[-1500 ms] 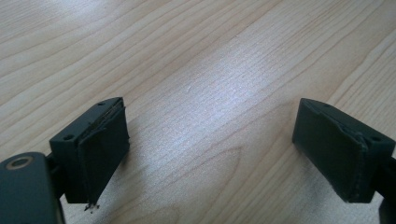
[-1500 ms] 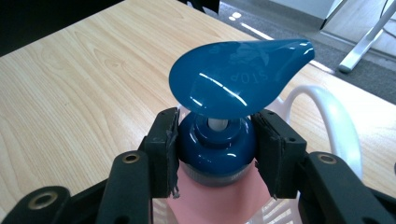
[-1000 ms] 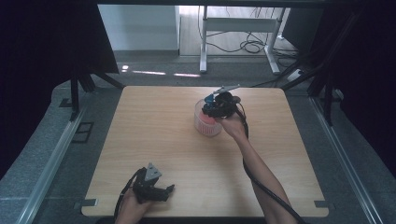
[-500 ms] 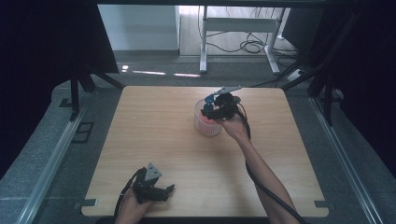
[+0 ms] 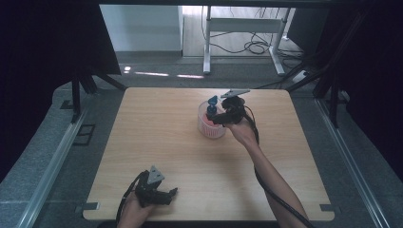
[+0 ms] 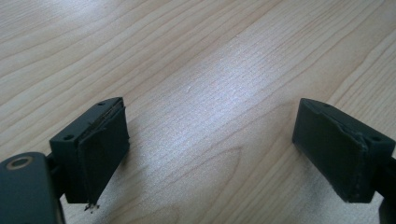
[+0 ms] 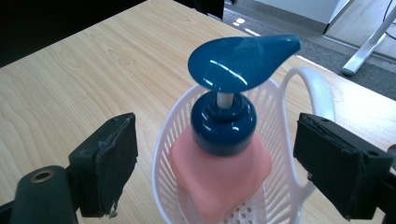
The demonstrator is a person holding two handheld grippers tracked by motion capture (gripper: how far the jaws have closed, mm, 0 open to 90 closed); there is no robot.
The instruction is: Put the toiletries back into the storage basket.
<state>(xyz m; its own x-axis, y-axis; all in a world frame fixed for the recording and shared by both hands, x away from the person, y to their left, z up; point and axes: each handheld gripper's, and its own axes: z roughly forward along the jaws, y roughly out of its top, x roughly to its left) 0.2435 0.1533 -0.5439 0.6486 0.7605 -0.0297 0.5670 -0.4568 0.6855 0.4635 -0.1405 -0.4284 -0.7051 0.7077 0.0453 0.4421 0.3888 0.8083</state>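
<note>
A pink pump bottle [image 7: 219,179] with a dark blue pump head [image 7: 240,60] stands upright inside a white slotted basket [image 7: 170,140]. In the high view the basket [image 5: 205,126] sits at the table's far middle, with the blue pump head [image 5: 212,101] above it. My right gripper [image 7: 219,163] is open, its jaws wide on either side of the bottle's blue collar without touching it; seen from the high view, the right gripper [image 5: 219,116] hovers at the basket. My left gripper [image 5: 167,194] rests at the table's near edge, open, with bare wood between its pads [image 6: 102,149].
The wooden table [image 5: 157,137] spreads wide to the left of and in front of the basket. Past its far edge stand a desk frame [image 5: 244,28] and floor cables [image 5: 254,47]. Dark curtains hang at both sides.
The right gripper has drawn back slightly toward the near right of the basket. The left gripper has stayed in place.
</note>
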